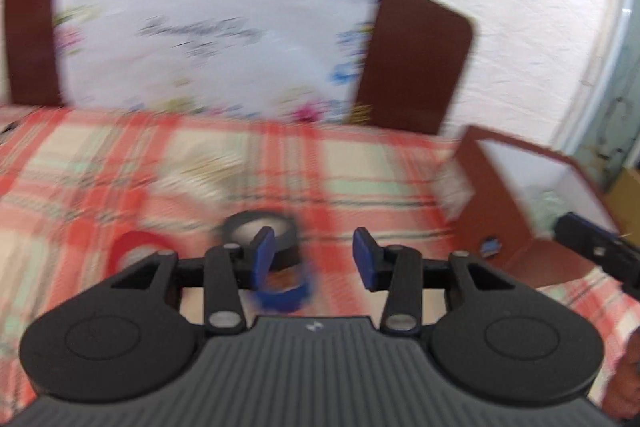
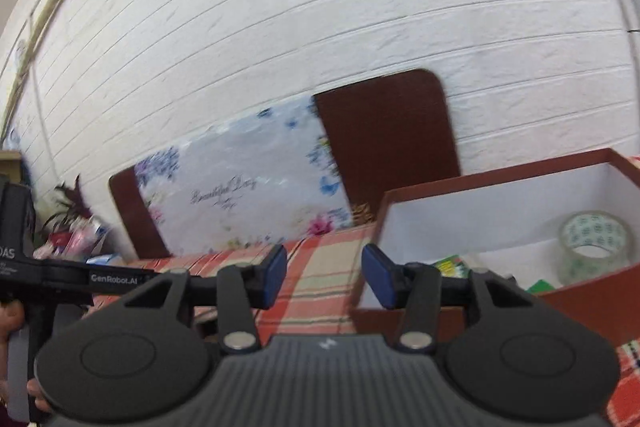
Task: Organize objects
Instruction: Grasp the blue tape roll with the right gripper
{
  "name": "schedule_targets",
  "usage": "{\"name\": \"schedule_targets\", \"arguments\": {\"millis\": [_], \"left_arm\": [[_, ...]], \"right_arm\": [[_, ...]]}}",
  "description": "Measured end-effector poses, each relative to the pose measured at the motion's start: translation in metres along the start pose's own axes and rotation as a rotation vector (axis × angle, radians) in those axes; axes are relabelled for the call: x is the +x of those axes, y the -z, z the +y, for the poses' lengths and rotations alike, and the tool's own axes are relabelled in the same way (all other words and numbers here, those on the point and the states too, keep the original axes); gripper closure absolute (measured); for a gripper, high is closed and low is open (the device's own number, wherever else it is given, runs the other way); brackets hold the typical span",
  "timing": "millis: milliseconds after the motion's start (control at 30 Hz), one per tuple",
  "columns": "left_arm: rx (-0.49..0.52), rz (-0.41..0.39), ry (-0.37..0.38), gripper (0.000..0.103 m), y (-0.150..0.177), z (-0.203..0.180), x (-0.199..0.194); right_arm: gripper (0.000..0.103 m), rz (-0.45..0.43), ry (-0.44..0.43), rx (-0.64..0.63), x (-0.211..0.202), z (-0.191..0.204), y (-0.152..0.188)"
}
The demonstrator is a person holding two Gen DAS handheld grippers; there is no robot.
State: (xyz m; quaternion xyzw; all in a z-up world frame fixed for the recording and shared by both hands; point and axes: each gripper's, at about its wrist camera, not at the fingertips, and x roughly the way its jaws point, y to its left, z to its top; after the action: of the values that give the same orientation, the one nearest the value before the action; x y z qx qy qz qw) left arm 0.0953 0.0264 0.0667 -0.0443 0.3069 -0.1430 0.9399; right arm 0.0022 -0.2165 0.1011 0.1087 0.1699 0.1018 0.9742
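Just right of the tape rolls [image 1: 264, 251], bare plaid cloth [image 1: 360, 167].

I am looking into a lived-in room of a home: a counter under a red plaid cloth [image 1: 280, 163], a whitewashed brick-pattern wall [image 2: 320, 7], a floral "Beautiful Day" board [image 2: 240, 195] leaning against it, a dark-leaved plant [image 2: 70, 201] among clutter in the corner, and a brown gift box [image 2: 520, 227] holding household tape.

Black [image 1: 260, 227], red [image 1: 136, 247], blue [image 1: 286, 293] tape rolls flat on cloth.
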Motion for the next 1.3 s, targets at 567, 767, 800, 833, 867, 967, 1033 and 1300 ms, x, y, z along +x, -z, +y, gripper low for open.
{"name": "schedule_targets", "arguments": {"millis": [567, 767, 800, 833, 867, 967, 1033, 1300], "left_arm": [[-0.036, -0.067, -0.106, 0.041, 0.075, 0.071, 0.011], [-0.041, -0.069, -0.098, 0.039, 0.077, 0.072, 0.011], [-0.039, -0.068, -0.099, 0.039, 0.077, 0.073, 0.012], [-0.034, -0.066, -0.102, 0.039, 0.077, 0.072, 0.012], [-0.027, -0.062, -0.105, 0.038, 0.076, 0.071, 0.012], [0.025, -0.036, -0.123, 0.037, 0.074, 0.06, 0.013], [0.022, -0.006, -0.066, 0.037, 0.07, 0.048, 0.009], [0.093, 0.184, 0.259, 0.058, 0.055, -0.057, 0.002]], "right_arm": [[0.042, 0.349, -0.046, -0.458, 0.175, 0.122, 0.076], [0.044, 0.371, -0.047, -0.392, 0.139, 0.1, 0.08], [0.044, 0.368, -0.043, -0.395, 0.123, 0.093, 0.084], [0.044, 0.368, -0.037, -0.393, 0.107, 0.086, 0.087], [0.044, 0.366, -0.03, -0.385, 0.091, 0.079, 0.09], [0.044, 0.362, 0.022, -0.35, 0.042, 0.059, 0.099], [0.044, 0.357, 0.059, -0.329, 0.014, 0.049, 0.105], [0.037, 0.329, 0.085, -0.311, -0.023, 0.037, 0.109]]}}
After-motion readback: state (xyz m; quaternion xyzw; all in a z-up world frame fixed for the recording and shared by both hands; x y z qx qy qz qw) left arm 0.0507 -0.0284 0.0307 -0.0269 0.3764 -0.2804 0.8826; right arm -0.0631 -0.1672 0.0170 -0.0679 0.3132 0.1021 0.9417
